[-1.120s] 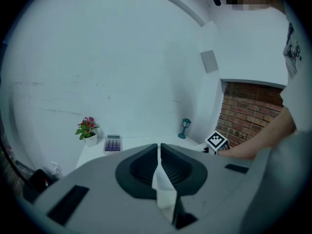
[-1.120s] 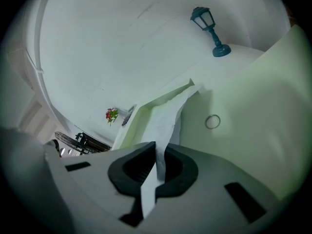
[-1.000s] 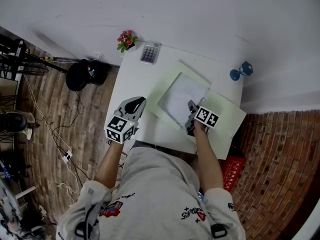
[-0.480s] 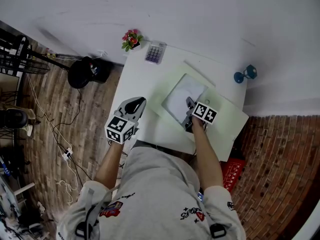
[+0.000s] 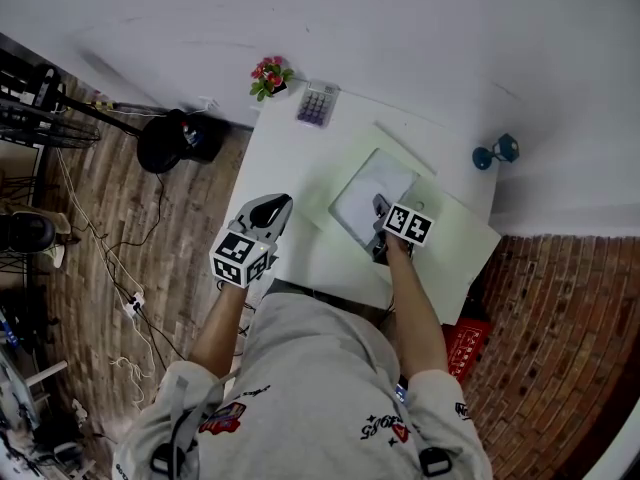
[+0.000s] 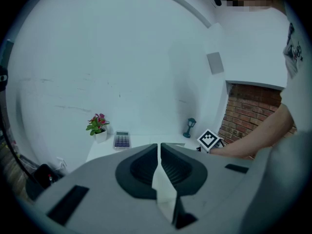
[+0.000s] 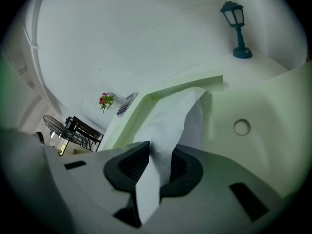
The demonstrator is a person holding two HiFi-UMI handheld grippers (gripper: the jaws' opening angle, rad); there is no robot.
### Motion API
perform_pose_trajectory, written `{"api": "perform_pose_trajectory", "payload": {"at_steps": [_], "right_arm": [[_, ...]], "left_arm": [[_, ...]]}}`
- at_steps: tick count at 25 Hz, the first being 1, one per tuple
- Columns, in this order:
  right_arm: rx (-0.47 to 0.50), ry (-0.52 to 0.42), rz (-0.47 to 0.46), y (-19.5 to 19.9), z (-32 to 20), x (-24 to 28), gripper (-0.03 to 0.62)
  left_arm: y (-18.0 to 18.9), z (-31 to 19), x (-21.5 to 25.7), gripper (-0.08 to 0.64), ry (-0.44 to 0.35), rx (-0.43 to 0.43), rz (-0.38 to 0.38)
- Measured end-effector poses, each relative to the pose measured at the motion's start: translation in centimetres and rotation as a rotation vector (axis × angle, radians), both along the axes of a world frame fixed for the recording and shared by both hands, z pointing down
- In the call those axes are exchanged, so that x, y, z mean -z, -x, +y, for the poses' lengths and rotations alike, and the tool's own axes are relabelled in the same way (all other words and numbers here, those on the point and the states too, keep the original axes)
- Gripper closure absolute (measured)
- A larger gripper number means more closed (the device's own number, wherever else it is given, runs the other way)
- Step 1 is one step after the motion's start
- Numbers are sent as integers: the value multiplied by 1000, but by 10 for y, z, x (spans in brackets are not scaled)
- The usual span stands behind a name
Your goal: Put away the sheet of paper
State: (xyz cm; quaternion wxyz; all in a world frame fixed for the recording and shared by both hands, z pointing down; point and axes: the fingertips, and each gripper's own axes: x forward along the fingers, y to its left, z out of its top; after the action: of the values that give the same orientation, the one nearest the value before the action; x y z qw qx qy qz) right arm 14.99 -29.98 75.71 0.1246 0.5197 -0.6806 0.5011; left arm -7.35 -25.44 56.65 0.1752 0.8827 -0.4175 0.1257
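Centre frame, my right gripper (image 5: 379, 208) has just been opening, jaws slack round the paper (image 5: 365, 188) to leave it in the folder (image 5: 450, 258); left gripper (image 5: 277, 208) waits, jaws together, empty.

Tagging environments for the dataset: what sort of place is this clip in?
Probably a home or small-office desk corner: a white table against a white wall carries a calculator, potted flowers and a small lamp ornament; brick wall alongside, loose cables on the floor.

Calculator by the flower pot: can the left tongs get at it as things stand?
Probably yes: only bare table lies between the left tongs and the calculator, with nothing in the way.
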Motion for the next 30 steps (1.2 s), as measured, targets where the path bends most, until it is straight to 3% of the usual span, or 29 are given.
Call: {"api": "perform_pose_trajectory", "payload": {"at_steps": [13,22,25,29,30], "right_arm": [[11,-9,129,-27,16,3,402],[19,-29,147,-48,41,12,399],[59,-95,166,-49,49,27,443],[84,-219,221,-54,58,54,583],[85,-251,233,-56,60,62,583]], "left_arm": [[-10,6,3,526,-10,-31,11],[-20,14,10,526,-27,-51,12],[-25,15,15,525,-43,-64,10],[-33,19,21,526,-64,-79,8],[-36,20,23,526,-71,-83,8]]}}
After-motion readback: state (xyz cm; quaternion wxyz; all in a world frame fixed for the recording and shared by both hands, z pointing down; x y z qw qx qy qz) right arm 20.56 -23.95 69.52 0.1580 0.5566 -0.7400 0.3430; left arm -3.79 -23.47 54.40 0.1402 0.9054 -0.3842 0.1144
